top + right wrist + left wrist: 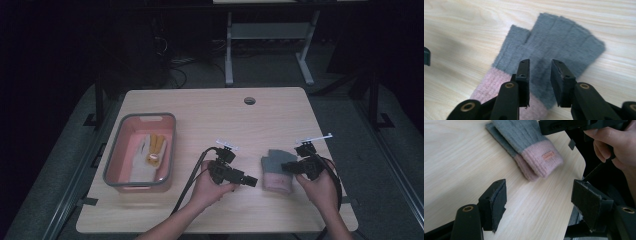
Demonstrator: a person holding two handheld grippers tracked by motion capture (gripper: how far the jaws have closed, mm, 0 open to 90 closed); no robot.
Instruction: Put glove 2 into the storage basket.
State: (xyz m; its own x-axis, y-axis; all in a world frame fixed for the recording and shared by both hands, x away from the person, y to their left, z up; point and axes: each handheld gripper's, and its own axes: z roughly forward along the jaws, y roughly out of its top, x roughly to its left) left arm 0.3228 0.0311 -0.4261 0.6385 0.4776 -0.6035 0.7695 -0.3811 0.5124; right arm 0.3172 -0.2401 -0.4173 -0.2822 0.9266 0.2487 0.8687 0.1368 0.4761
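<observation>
Left hand-held gripper (pixel 250 180): wide, holding nothing.
Right hand-held gripper (pixel 539 75): narrow gap, above gloves (pixel 559 47).
Gloves: desk (pixel 210 115), 3 o'clock of left.

- My right gripper (pixel 539 75) hangs over a grey knitted glove (pixel 554 50) with a pink cuff (pixel 489 86).
- Jaws stand a little apart, nothing pinched between the pads; grey knit shows through the gap.
- The glove lies flat on the pale wooden table (pixel 461 30), fingers pointing away from me, thumb off to the left, cuff nearest my jaws.
- A small dark object (pixel 426 56) sits at the left edge; I cannot tell what it is.
</observation>
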